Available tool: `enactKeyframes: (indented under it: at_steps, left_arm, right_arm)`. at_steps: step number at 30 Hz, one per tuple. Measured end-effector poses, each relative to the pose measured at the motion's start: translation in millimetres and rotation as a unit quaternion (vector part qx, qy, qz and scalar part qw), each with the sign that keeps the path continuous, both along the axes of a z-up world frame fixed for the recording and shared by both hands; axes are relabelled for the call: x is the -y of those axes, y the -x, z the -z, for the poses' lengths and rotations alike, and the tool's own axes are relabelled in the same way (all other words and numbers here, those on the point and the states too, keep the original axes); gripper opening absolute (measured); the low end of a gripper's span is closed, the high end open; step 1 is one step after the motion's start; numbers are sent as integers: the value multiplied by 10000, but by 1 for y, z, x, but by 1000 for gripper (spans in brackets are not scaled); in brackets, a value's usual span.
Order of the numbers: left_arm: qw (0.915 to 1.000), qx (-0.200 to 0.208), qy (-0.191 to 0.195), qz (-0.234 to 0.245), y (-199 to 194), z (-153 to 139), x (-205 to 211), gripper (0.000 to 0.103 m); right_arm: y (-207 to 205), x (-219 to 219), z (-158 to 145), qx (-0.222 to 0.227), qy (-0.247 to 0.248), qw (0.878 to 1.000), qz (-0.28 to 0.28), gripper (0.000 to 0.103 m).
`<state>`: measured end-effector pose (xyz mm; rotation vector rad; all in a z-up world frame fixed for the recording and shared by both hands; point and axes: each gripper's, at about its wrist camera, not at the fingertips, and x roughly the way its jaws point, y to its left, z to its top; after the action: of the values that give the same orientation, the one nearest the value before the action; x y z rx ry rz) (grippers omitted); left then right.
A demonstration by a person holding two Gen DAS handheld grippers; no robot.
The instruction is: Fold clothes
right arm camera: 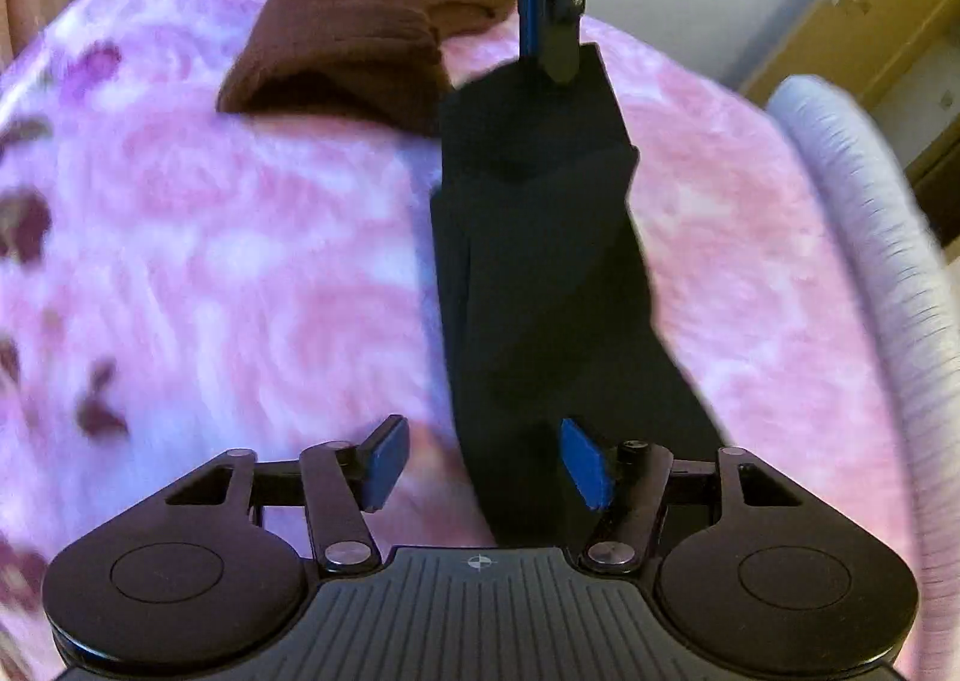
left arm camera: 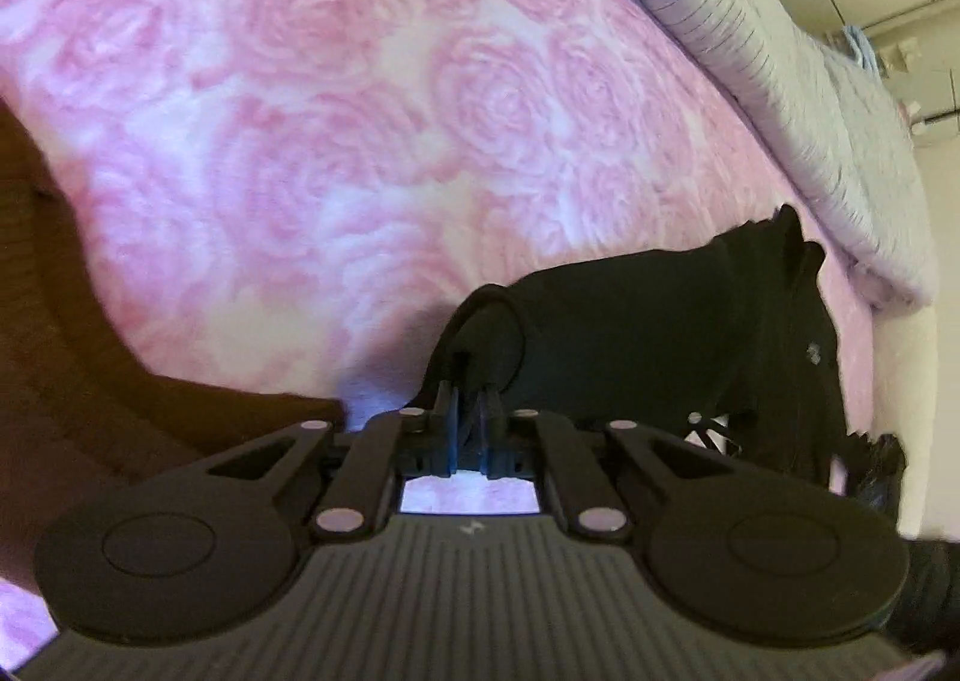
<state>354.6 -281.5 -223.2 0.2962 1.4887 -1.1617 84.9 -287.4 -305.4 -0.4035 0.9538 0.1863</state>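
Note:
A black garment (right arm camera: 534, 273) lies as a long folded strip on the pink rose blanket (right arm camera: 210, 237). In the left wrist view my left gripper (left arm camera: 471, 408) is shut on one end of the black garment (left arm camera: 648, 333), which trails off to the right. The right wrist view shows that same left gripper (right arm camera: 549, 42) pinching the strip's far end from above. My right gripper (right arm camera: 486, 462) is open at the near end; the cloth runs between its blue pads (right arm camera: 387, 462) and nothing is pinched.
A folded brown garment (right arm camera: 348, 39) sits on the blanket just beyond and left of the black strip, and fills the left edge (left arm camera: 66, 333) in the left wrist view. A grey-white striped duvet roll (left arm camera: 780, 81) borders the blanket's far side.

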Motion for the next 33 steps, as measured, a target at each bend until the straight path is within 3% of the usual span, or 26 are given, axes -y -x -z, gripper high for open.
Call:
enactKeyframes:
  at_steps: [2, 4, 7, 8, 10, 13, 18, 21, 23, 25, 27, 30, 33]
  left_arm:
    - [9996, 188, 57, 187, -1, -3, -6, 4]
    - [9974, 496, 182, 497, 5, -4, -10, 8]
    - [9880, 1059, 270, 1093, 21, 3, -9, 38]
    - [9835, 1223, 302, 1301, 27, 6, -8, 43]
    - [9769, 1344, 263, 1640, 36, 16, -4, 42]
    - [9753, 1305, 153, 1777, 47, 25, 0, 37]
    - [9634, 2010, 157, 1764, 60, 13, -10, 36]
    - [9661, 1936, 136, 1703, 50, 23, -1, 33]
    - [9804, 1406, 167, 1369, 33, 32, 8, 2]
    - [9895, 1249, 24, 723, 10, 39, 12, 2]
    - [9911, 1203, -6, 562, -1, 41, 11, 3]
    - [9837, 1573, 54, 866, 6, 25, 2, 9]
    - [9697, 2163, 81, 1134, 19, 5, -13, 22]
  right_arm:
    - [-8, 4, -8, -84, -574, 9983, -45, 32]
    - [-7, 2, -11, -69, -604, 9981, 38, 28]
    - [-6, 0, -16, -48, -649, 9977, 162, 28]
    - [-5, 0, -18, -40, -664, 9976, 203, 29]
    - [-1, -3, -22, 0, -617, 9976, 306, 33]
    - [10, -7, -29, 54, -485, 9975, 502, 41]
    - [26, 0, -38, -19, -501, 9943, 943, 46]
    - [29, 1, -40, -79, -544, 9929, 1052, 48]
    - [31, -2, -40, -111, -501, 9935, 1015, 48]
    - [32, -4, -40, -81, -504, 9932, 1048, 49]
    - [29, -1, -43, 42, -644, 9908, 1191, 49]
    - [16, 4, -43, 223, -834, 9866, 1383, 50]
    - [-3, 7, -37, 294, -883, 9851, 1447, 50]
